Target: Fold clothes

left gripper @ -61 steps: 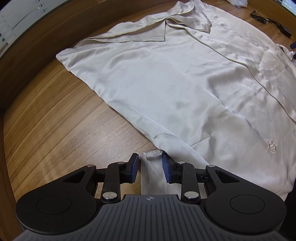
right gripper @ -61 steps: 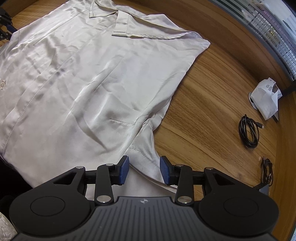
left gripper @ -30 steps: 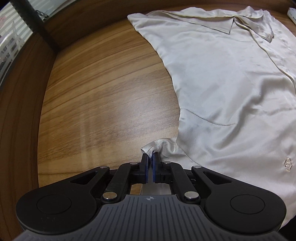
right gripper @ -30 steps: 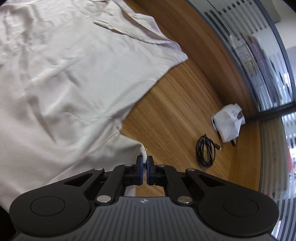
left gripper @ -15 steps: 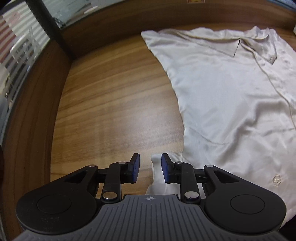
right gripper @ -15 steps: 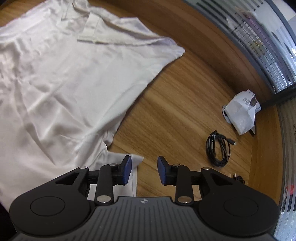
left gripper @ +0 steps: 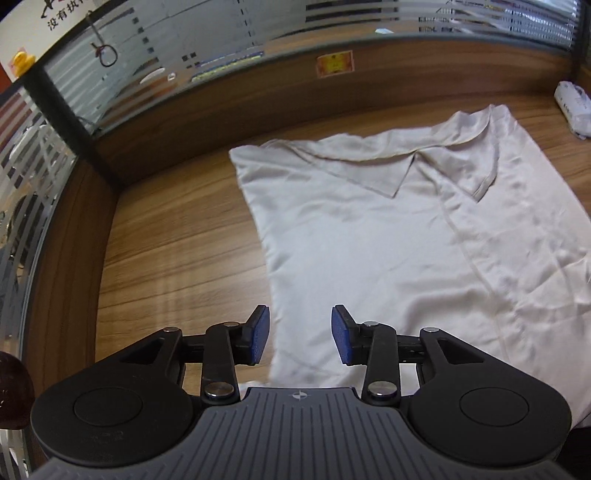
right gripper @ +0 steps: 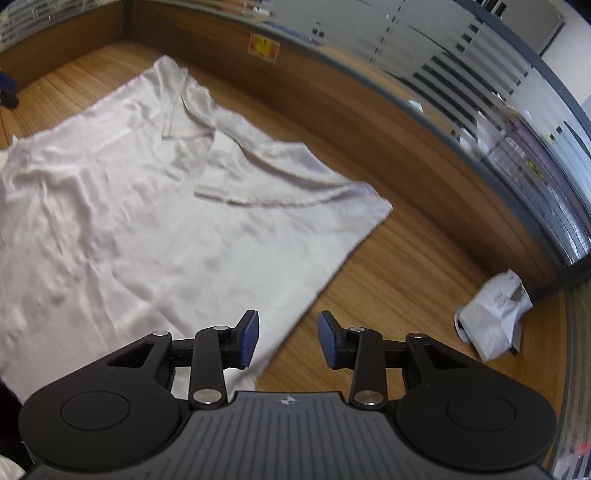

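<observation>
The shirt (left gripper: pixel 388 258) lies spread flat on the tabletop (left gripper: pixel 177 251), sleeves tucked in at the collar end, body unfolded, both claws (left gripper: pixel 299 334) (right gripper: pixel 286 338) released and empty

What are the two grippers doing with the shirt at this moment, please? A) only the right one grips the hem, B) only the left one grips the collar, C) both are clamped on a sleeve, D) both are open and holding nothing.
D: the left gripper and right gripper both show parted jaws with nothing between them, and the shirt lies flat on the table.

Chinese characters "没有执" stand on the white sign (left gripper: pixel 55 18).
</observation>
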The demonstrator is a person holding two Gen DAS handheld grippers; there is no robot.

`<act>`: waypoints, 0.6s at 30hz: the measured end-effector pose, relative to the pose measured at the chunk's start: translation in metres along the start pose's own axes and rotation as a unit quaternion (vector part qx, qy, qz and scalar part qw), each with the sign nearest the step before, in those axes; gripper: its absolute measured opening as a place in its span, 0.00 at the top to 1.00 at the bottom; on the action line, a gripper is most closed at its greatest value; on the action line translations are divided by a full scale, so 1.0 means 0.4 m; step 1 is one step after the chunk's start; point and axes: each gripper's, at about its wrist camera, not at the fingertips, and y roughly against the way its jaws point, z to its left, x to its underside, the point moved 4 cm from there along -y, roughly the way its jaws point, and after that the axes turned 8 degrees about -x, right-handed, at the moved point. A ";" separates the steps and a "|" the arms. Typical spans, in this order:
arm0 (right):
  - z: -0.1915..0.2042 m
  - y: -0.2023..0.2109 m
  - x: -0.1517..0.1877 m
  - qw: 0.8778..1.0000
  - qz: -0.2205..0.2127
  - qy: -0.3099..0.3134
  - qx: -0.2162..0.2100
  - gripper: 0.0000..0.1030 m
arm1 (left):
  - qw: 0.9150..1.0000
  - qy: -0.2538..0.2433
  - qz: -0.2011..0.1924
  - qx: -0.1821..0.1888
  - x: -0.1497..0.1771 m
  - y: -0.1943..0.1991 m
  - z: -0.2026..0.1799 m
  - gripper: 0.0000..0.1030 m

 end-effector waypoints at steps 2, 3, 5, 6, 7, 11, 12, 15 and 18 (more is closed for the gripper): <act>0.007 -0.002 -0.034 1.000 -0.011 -0.011 -0.009 0.55 | 1.000 0.003 -0.001 0.010 -0.029 -0.016 -0.019 0.59; 0.011 -0.004 -0.052 1.000 -0.017 -0.021 -0.015 0.55 | 1.000 0.003 -0.004 0.014 -0.045 -0.028 -0.026 0.59; 0.014 -0.015 -0.093 0.998 -0.029 -0.045 -0.030 0.55 | 1.000 0.004 -0.009 0.023 -0.078 -0.054 -0.041 0.59; 0.014 -0.022 -0.111 0.997 -0.034 -0.055 -0.035 0.55 | 1.000 0.004 -0.011 0.027 -0.094 -0.067 -0.049 0.59; 0.013 -0.031 -0.129 0.996 -0.039 -0.066 -0.039 0.55 | 0.999 0.005 -0.013 0.031 -0.110 -0.080 -0.056 0.59; 0.006 -0.073 -0.195 0.992 -0.055 -0.105 -0.050 0.55 | 0.999 0.007 -0.023 0.047 -0.174 -0.131 -0.086 0.59; 0.003 -0.092 -0.215 0.990 -0.059 -0.118 -0.050 0.55 | 0.998 0.007 -0.025 0.052 -0.190 -0.144 -0.093 0.59; -0.001 -0.143 -0.252 0.987 -0.062 -0.140 -0.041 0.55 | 0.997 0.009 -0.032 0.064 -0.237 -0.186 -0.114 0.59; -0.002 -0.211 -0.284 0.985 -0.063 -0.157 -0.027 0.55 | 0.997 0.018 -0.037 0.071 -0.269 -0.260 -0.115 0.59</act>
